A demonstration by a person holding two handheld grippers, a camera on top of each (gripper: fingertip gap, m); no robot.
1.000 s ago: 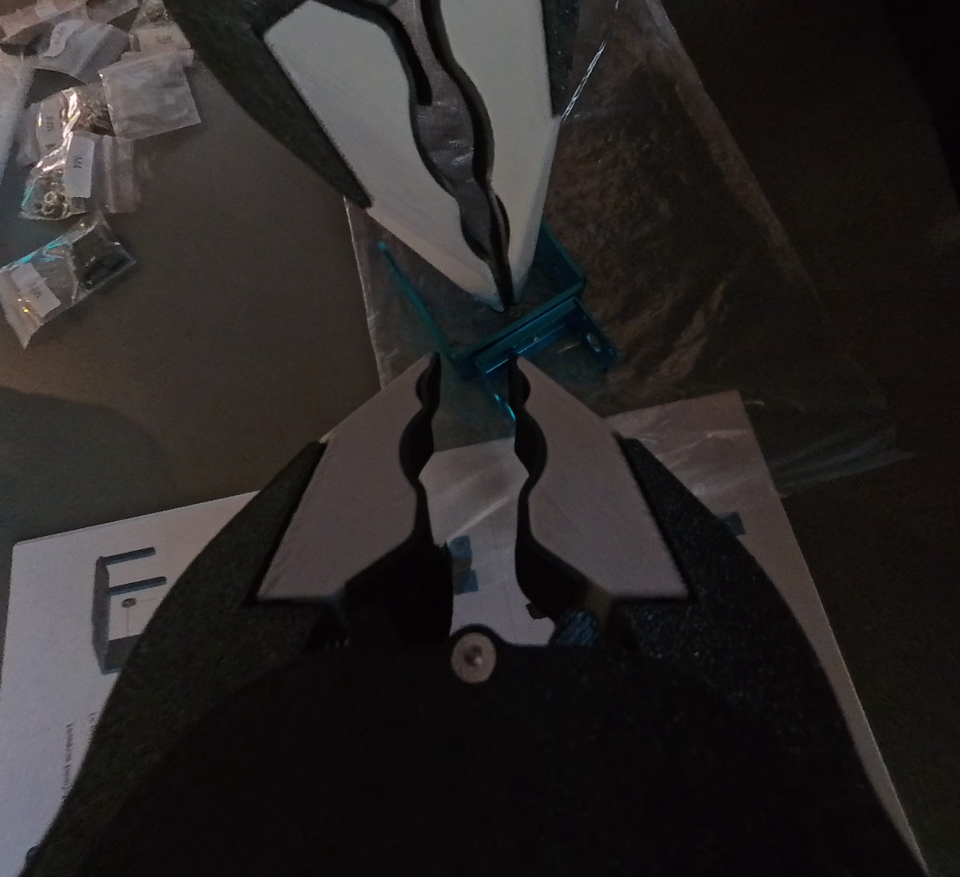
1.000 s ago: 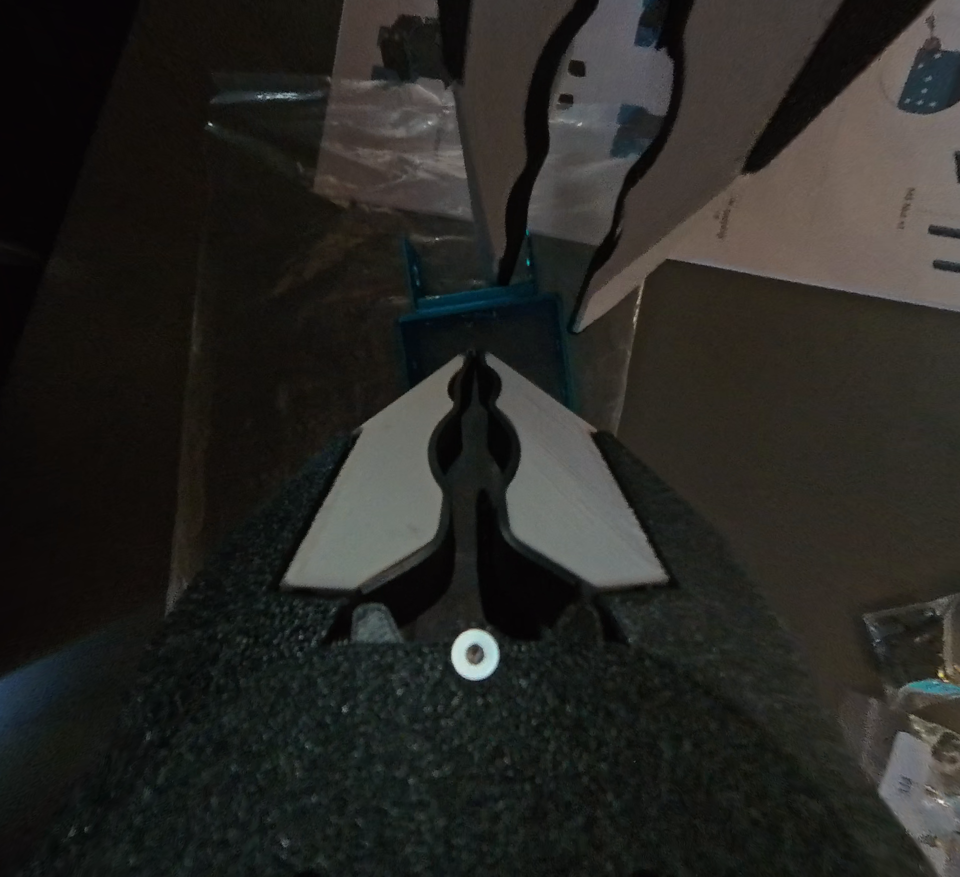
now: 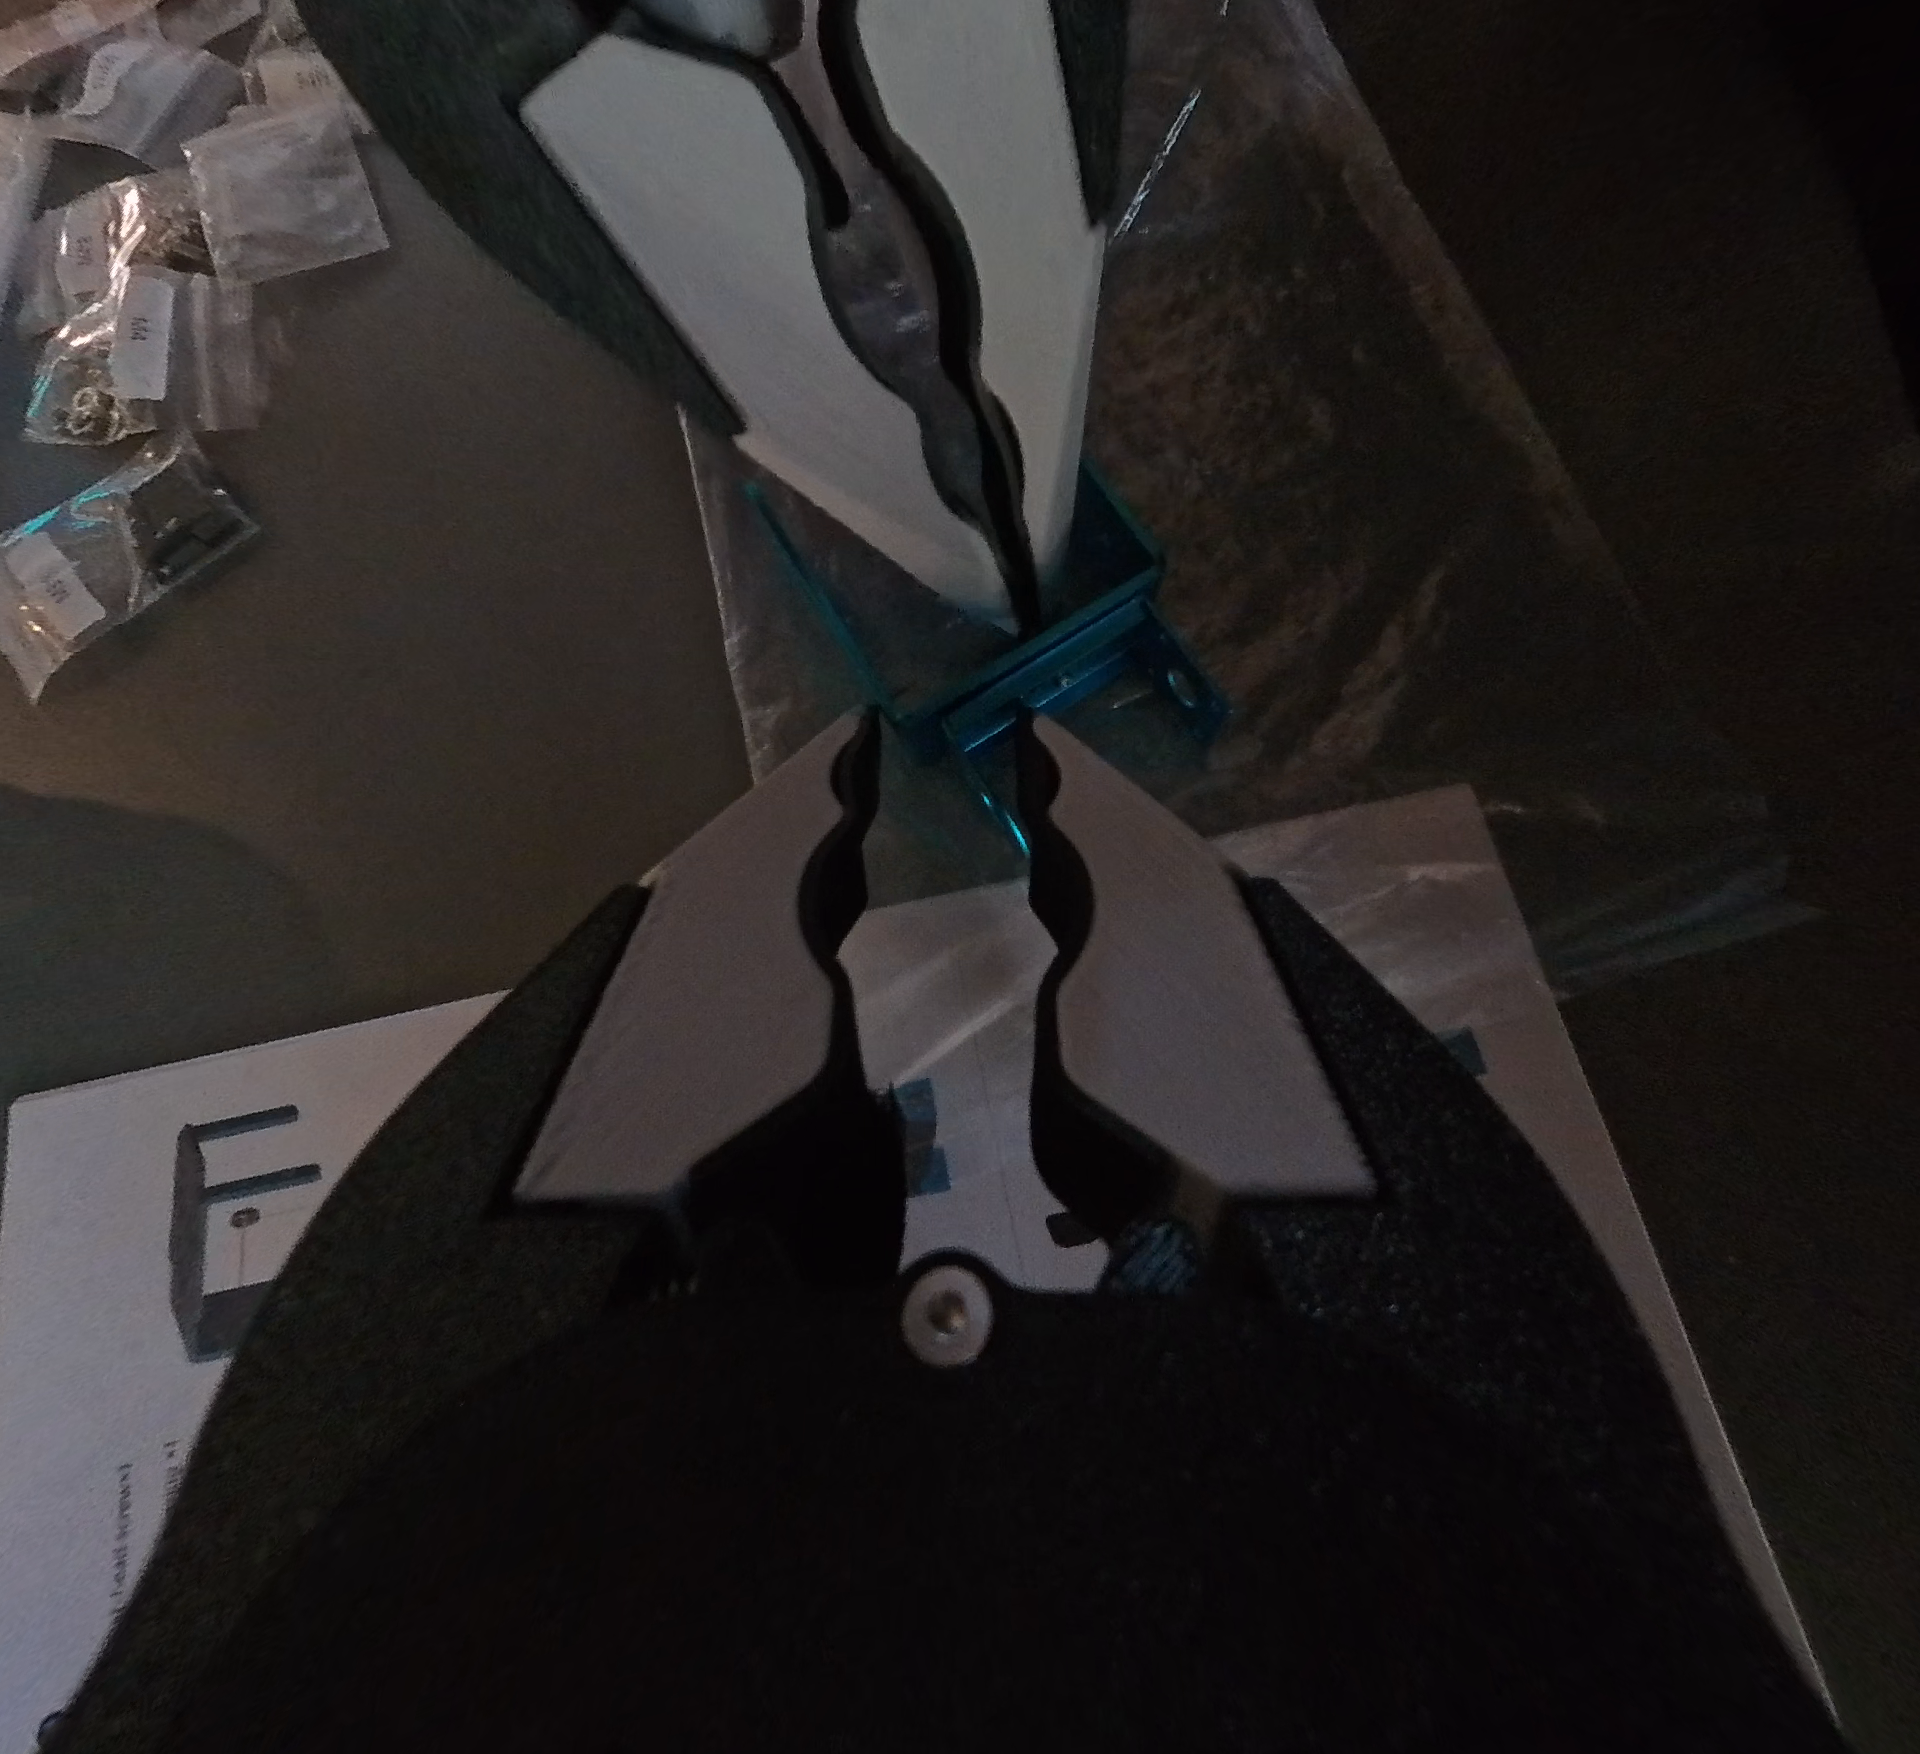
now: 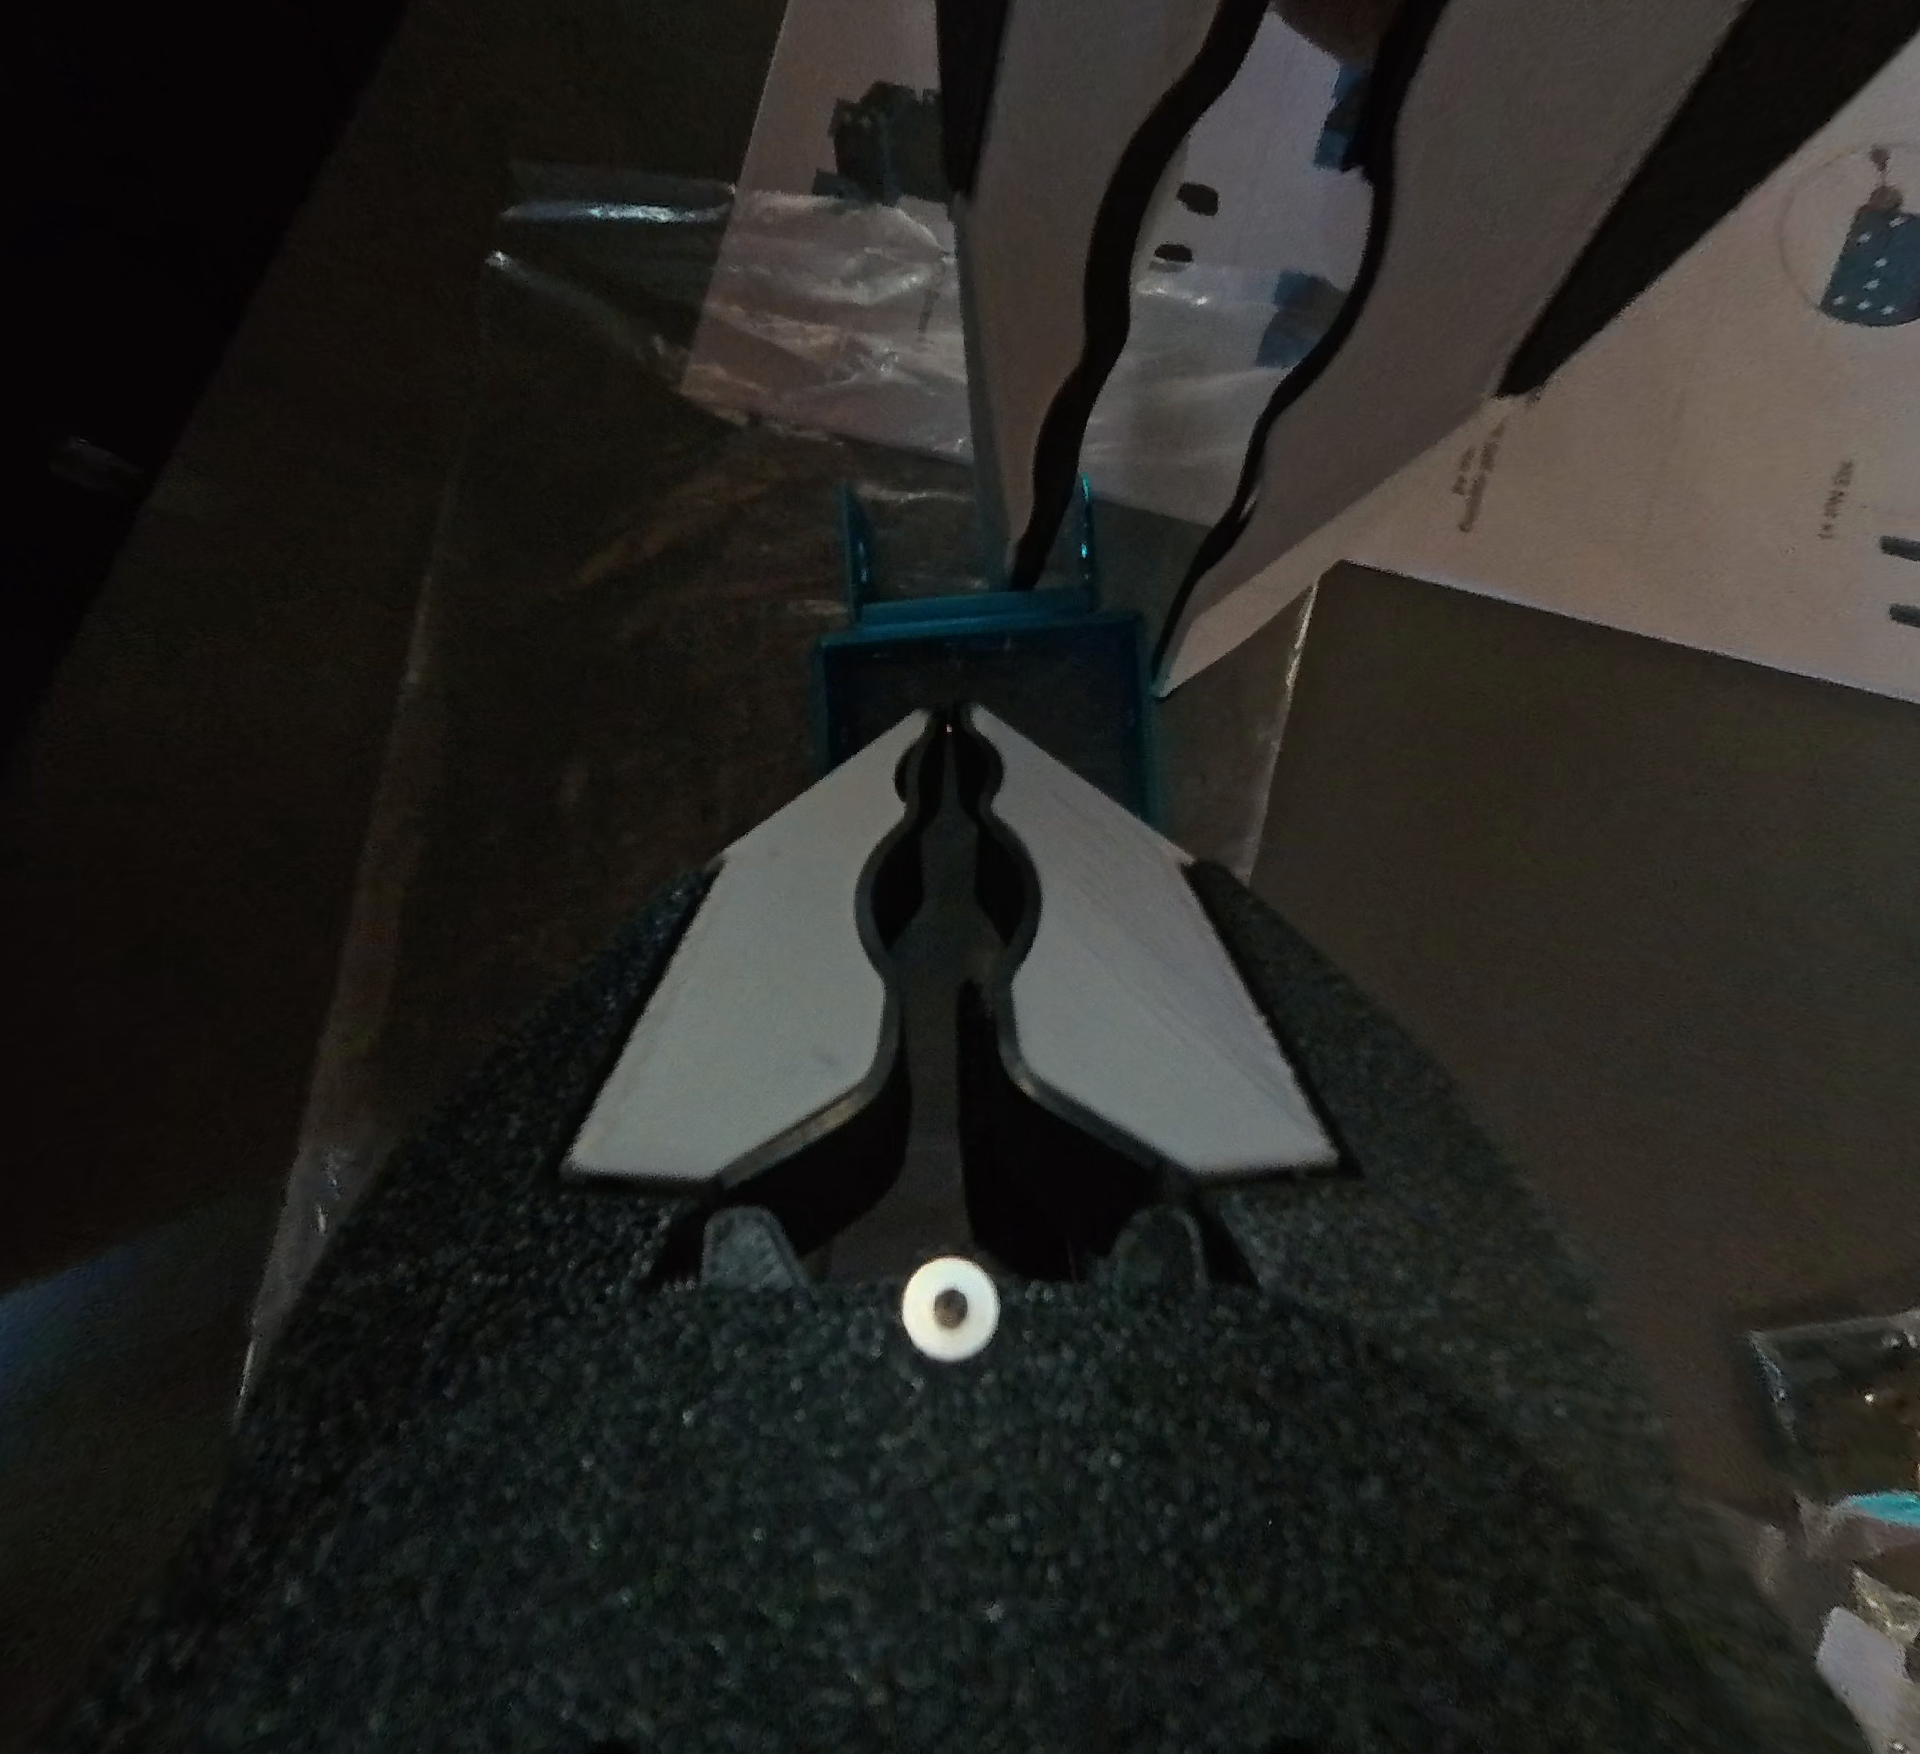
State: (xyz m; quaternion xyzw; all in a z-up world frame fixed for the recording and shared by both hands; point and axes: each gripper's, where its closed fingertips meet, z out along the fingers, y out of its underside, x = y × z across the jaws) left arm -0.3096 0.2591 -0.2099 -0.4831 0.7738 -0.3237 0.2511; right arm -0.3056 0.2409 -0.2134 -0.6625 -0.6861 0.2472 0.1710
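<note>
The left gripper (image 3: 951, 738) reaches in from six o'clock, jaws apart, straddling one upright wall of the blue metal bracket (image 3: 1049, 681) on a clear plastic bag (image 3: 1351, 416) on the tabletop (image 3: 468, 561). The right gripper (image 4: 943, 715) points down from twelve o'clock, jaws together, clamped on the bracket's far plate. Small parts bags (image 3: 135, 333) lie at ten o'clock, a printed instruction sheet (image 3: 104, 1289) at seven.
</note>
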